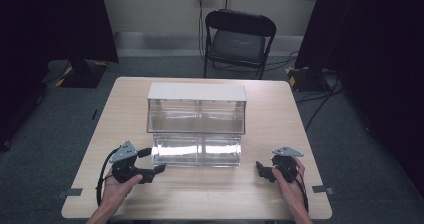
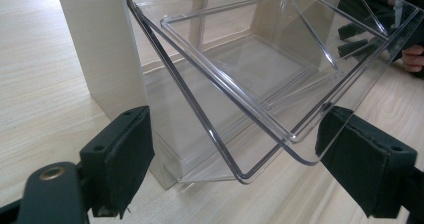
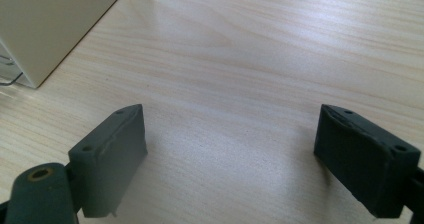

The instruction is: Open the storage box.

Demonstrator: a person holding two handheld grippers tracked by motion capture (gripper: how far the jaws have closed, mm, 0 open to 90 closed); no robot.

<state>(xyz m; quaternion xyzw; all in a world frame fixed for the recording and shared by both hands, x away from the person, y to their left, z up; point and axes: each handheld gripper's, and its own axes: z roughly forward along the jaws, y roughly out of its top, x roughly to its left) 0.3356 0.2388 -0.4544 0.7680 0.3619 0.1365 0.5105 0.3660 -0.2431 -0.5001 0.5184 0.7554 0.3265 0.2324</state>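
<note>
A white-framed cabinet (image 1: 196,91) with clear plastic tilt-out bins stands mid-table. Its lower bins (image 1: 197,151) are tipped open toward me. My left gripper (image 1: 156,160) is open at the lower left corner of the bins. In the left gripper view the clear bin's front rim (image 2: 260,159) hangs between the two pads of the left gripper (image 2: 235,134), touching neither. The cabinet's white side wall (image 2: 100,44) rises behind the left pad. My right gripper (image 1: 262,170) is open over bare table right of the bins. The right gripper (image 3: 230,119) holds nothing, with the cabinet's side (image 3: 50,19) at upper left.
The wooden table (image 1: 210,194) has free surface in front of and beside the cabinet. A black folding chair (image 1: 239,39) stands beyond the far edge. Dark curtains hang at both sides, and cables run over the floor at the right (image 1: 320,104).
</note>
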